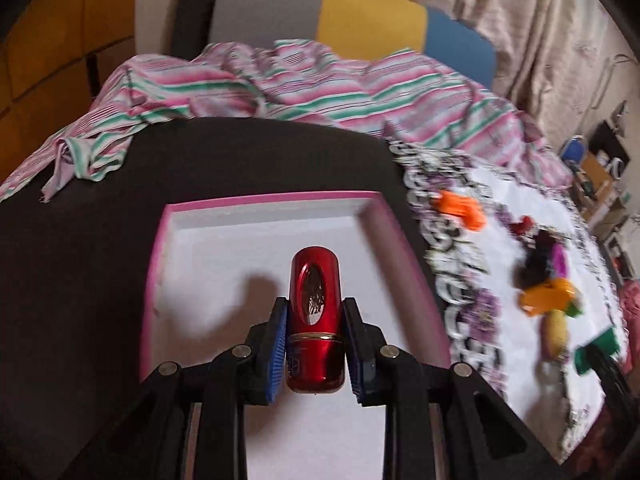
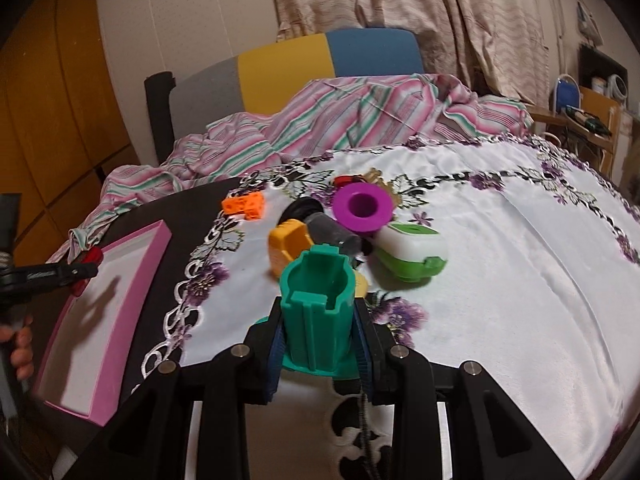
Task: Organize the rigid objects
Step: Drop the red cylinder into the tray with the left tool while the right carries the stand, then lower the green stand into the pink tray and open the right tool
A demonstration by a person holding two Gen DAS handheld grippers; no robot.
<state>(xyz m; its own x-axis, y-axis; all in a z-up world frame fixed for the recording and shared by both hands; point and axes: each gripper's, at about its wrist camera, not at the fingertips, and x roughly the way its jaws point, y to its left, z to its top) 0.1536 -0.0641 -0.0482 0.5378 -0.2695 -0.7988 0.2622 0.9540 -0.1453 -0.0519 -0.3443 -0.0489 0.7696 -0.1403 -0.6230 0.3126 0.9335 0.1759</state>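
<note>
My left gripper (image 1: 315, 350) is shut on a shiny red cylindrical bottle (image 1: 316, 320) and holds it over the white inside of a pink-rimmed tray (image 1: 264, 200). The tray also shows at the left of the right wrist view (image 2: 132, 280), with the left gripper and red bottle (image 2: 90, 260) over it. My right gripper (image 2: 318, 344) is shut on a green plastic cup-shaped piece (image 2: 318, 300) above the white embroidered cloth (image 2: 500, 280). Ahead of it lie a purple spool (image 2: 362, 208), an orange block (image 2: 244, 206), a yellow piece (image 2: 290, 246), a grey cylinder (image 2: 332, 234) and a white-green container (image 2: 410, 250).
The tray sits on a dark table surface (image 1: 80, 260). A striped pink-green cloth (image 1: 280, 80) is heaped behind, in front of a grey-yellow-blue chair back (image 1: 360, 16). Curtains (image 2: 400, 0) hang at the back; shelves with clutter (image 2: 592, 112) stand at right.
</note>
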